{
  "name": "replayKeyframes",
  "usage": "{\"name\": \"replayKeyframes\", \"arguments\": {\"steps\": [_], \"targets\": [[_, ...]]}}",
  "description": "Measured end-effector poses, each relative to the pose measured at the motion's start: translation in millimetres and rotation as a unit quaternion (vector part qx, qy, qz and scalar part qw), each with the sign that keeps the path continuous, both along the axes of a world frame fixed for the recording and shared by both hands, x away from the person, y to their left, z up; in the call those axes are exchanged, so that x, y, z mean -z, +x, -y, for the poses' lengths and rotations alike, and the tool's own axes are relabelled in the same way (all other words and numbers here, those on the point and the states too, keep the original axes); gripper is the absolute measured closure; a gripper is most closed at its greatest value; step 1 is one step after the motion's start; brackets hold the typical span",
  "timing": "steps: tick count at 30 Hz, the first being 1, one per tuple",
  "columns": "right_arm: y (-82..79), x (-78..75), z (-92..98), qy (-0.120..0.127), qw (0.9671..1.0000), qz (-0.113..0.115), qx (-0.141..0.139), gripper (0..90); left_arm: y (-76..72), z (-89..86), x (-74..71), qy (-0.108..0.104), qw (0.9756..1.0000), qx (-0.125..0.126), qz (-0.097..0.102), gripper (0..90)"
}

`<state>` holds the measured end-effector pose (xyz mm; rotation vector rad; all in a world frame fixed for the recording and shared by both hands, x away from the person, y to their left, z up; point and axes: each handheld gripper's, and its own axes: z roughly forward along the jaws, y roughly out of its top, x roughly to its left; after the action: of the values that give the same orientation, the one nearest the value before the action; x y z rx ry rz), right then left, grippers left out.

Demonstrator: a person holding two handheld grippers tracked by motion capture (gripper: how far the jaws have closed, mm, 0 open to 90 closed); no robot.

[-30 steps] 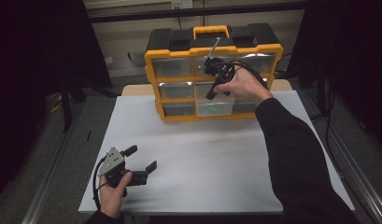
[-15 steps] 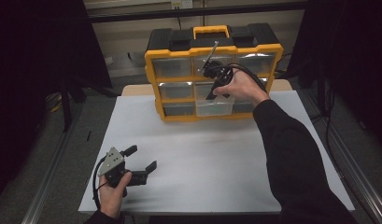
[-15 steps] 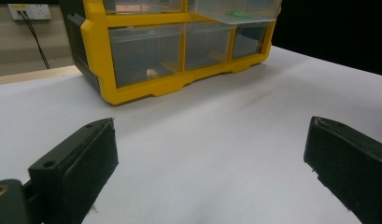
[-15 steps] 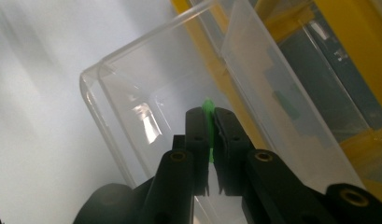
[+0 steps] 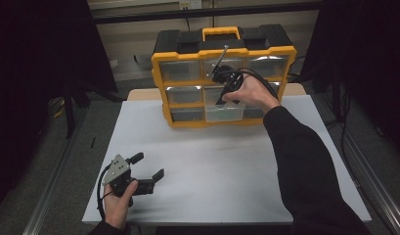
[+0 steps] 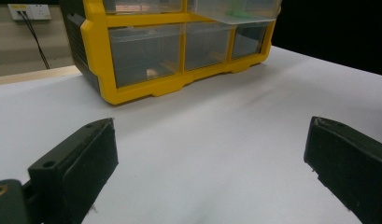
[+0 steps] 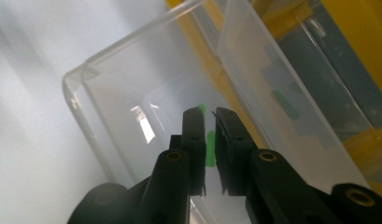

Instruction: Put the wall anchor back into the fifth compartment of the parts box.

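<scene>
Tabletop in the high view: white sheet surface, bare floor and dark curtains on either side, a wall behind. A yellow-and-black organizer box stands upright at the far edge. Its bottom-middle clear drawer is pulled partway out. The right gripper is held over that drawer. Compared with the frame one second earlier, the right hand sits slightly lower; box and drawer are unchanged. The left gripper rests near the front left corner, well apart from the box.

Left gripper view: the left gripper jaws stand spread wide over bare white surface, nothing between them. The organizer box stands ahead. A small brownish item lies in its lower-left compartment; it is too small to identify.

Right gripper view: the right gripper jaws are nearly pressed together, having just opened slightly, pinching a small green piece inside the clear drawer.
</scene>
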<state>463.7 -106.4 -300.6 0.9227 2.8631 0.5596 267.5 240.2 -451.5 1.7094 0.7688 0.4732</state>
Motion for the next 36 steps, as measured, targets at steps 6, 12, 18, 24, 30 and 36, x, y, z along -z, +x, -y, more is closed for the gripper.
{"name": "replayKeyframes", "arguments": {"steps": [6,12,18,24,30,36], "targets": [[-1.7,1.2,4.4,0.018,0.9998,0.010,0.000,77.8,0.0,0.1,0.0,0.000,1.0000,0.000,0.000,2.6],[-7.7,-8.0,15.0,0.048,0.9982,0.029,0.019,65.3,-0.6,0.1,-0.1,0.001,1.0000,0.000,-0.002,2.7],[-17.2,-18.7,25.0,0.091,0.9939,0.057,0.024,55.6,-0.4,0.3,0.0,0.002,1.0000,0.000,-0.002,2.6],[-24.5,-23.5,32.1,0.125,0.9875,0.085,0.045,38.7,-0.5,0.2,0.0,0.002,1.0000,0.001,-0.002,2.6],[-33.6,-23.4,42.6,0.149,0.9821,0.104,0.050,20.7,-0.5,0.2,0.1,0.002,1.0000,0.001,-0.002,2.6],[-44.9,-17.9,58.1,0.182,0.9718,0.134,0.067,6.8,-0.6,0.8,0.2,0.003,1.0000,0.001,-0.003,2.6]]}}
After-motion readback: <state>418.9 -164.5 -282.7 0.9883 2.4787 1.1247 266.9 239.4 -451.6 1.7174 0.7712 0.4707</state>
